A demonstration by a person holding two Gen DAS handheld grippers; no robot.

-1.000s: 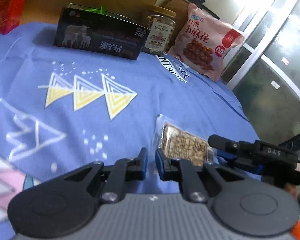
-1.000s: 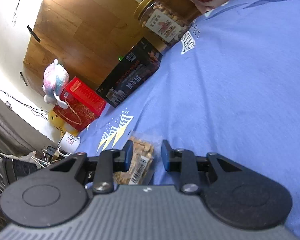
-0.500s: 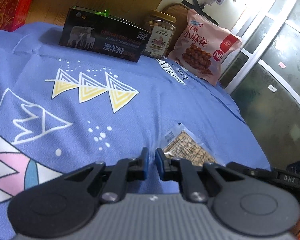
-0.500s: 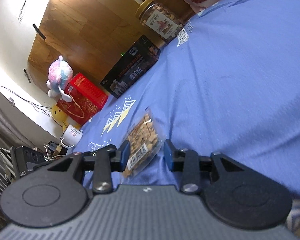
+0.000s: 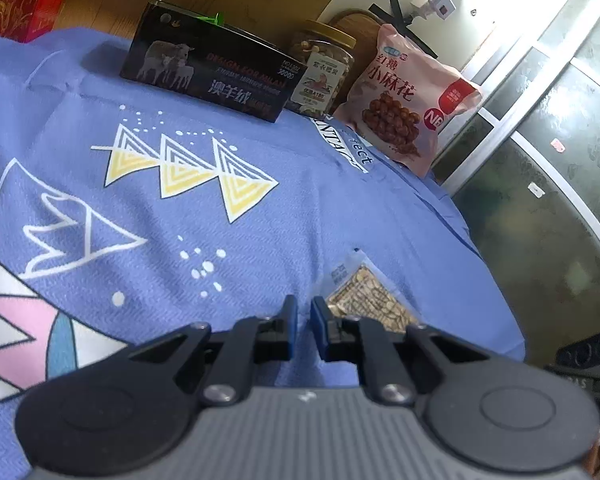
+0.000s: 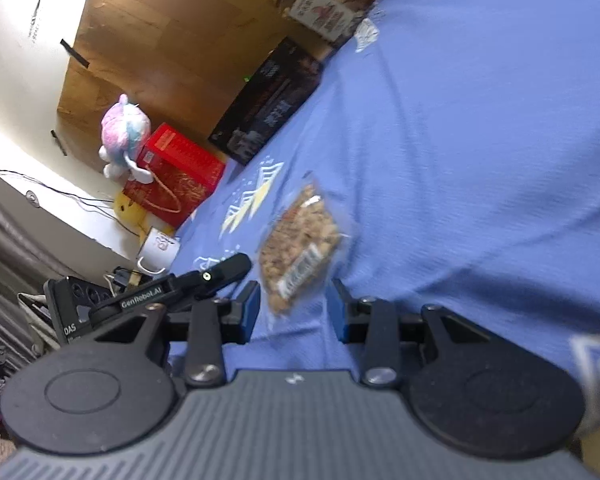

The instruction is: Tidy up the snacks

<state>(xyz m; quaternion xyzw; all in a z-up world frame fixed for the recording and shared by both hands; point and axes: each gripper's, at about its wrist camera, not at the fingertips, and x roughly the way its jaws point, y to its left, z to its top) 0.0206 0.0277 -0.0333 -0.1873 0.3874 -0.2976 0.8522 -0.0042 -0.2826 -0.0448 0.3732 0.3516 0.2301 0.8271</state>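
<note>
I find the left tool (image 5: 304,316) pressed together, empty. The right tool (image 6: 294,310) is spread, pinching nothing. The clear snack packet (image 6: 300,242) lies flat on the blue cloth (image 6: 480,140), just beyond the right fingertips at 12 o'clock.

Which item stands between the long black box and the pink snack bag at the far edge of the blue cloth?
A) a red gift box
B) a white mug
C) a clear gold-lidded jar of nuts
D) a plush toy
C: the left wrist view shows the clear gold-lidded jar of nuts standing between the long black box and the pink snack bag.
</note>
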